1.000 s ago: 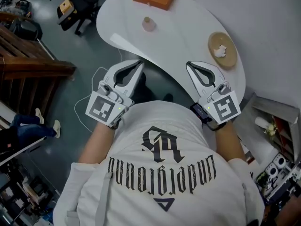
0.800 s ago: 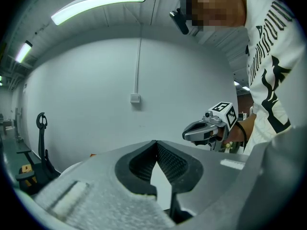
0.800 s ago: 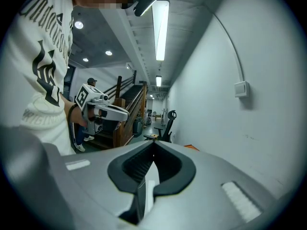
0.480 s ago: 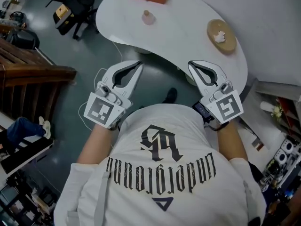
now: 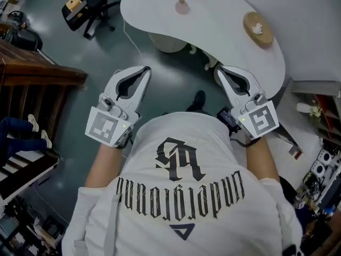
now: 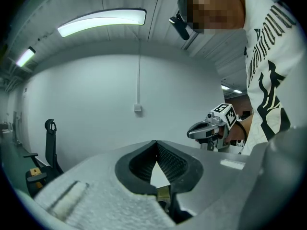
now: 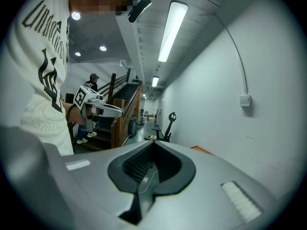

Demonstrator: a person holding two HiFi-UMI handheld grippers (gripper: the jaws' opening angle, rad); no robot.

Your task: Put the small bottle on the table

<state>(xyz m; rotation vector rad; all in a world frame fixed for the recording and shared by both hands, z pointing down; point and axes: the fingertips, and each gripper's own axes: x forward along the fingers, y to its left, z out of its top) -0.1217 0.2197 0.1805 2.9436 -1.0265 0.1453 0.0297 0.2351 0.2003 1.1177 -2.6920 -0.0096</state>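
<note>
Small bottle upright, long axis vertical, on white table (far end)

Small, pale pinkish bottle with a narrower rounded top, standing upright on the white, glossy, kidney-shaped surface. Set toward the left end of that surface, back from its near curved edge, at the very top of the head view. Too small there to tell material, label or contents. Surface smooth and bright, near edge sweeping in a long curve from upper left down to the right.
</note>
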